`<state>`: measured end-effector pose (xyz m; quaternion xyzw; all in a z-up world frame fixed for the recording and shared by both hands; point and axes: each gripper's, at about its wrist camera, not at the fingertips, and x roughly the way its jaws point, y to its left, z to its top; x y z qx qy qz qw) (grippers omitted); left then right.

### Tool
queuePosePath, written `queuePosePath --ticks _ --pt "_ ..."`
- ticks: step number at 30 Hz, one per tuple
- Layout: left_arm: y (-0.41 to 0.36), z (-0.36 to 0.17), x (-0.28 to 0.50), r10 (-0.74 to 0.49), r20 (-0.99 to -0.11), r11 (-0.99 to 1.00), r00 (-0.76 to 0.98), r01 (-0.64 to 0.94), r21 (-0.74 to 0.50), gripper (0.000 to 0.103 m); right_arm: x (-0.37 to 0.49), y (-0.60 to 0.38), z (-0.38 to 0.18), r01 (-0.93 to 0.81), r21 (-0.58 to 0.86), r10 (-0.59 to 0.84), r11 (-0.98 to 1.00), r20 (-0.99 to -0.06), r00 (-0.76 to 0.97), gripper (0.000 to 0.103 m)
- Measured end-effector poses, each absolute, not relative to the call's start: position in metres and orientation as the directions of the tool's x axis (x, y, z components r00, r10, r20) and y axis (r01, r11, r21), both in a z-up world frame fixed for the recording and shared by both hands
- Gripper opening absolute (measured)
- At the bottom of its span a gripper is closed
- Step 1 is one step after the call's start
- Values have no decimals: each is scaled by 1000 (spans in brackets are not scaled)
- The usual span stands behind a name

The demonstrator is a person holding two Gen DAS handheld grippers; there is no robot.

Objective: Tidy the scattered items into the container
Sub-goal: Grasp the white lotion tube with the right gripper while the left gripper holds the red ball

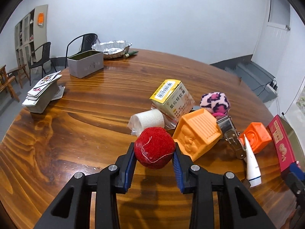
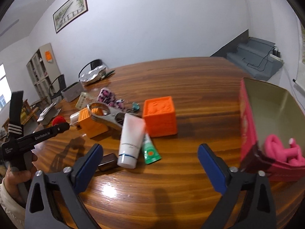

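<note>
Left gripper [image 1: 154,153] clamps one red ball [image 1: 154,147] just above the table [image 1: 85,133]; right gripper [image 2: 149,152] stands wide, holding nothing. Two orange blocks [image 2: 160,114], two tubes [image 2: 130,143] lie loose. One pink-red box [image 2: 247,118], at right, contains one pink cloth [image 2: 282,150].

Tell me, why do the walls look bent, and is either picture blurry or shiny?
Both views: fisheye lenses bow the walls and table edge. Left wrist view: sharp, with the red ball crisp. Right wrist view: smeared around the white tube and red box, with lamp glare on the wood near the right gripper.
</note>
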<state>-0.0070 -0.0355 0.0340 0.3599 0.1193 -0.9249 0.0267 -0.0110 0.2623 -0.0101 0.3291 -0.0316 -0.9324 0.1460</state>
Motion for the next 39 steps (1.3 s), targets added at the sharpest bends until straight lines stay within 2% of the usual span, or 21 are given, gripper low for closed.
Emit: queuePosePath --ticks 1,3,5,8,14,23,29,32,37,39 --pt "-37 35 -7 40 -671 -969 -741 136 -208 37 -14 257 -12 258 153 -296 -954 -618 -728 88" --pt "-39 35 -7 46 -669 -967 -742 135 -216 37 -21 248 -17 272 162 -310 -949 -651 -693 68" --pt "-40 35 -7 51 -667 -967 -743 130 -220 37 -29 241 -23 283 183 -329 -942 -681 -655 57" --pt "-40 35 -5 56 -662 -967 -747 124 -222 37 -39 234 -35 281 224 -353 -933 -718 -600 52" --pt "-41 35 -6 75 -662 -964 -746 116 -240 37 -53 231 -48 263 296 -394 -918 -746 -537 51" --pt "-37 37 -2 92 -656 -964 -749 99 -248 37 -66 224 -51 254 321 -408 -913 -751 -519 49" --pt "-35 37 -1 104 -658 -965 -745 84 -248 37 -71 227 -53 230 340 -411 -912 -751 -517 42" --pt "-33 37 -1 105 -659 -966 -745 80 -245 37 -68 221 -52 235 270 -357 -934 -764 -538 36" --pt "-33 37 0 104 -657 -967 -747 79 -243 37 -59 203 -51 258 78 -222 -963 -771 -597 35" --pt "-32 38 1 103 -654 -967 -749 78 -242 37 -56 204 -50 260 77 -225 -962 -764 -605 34"
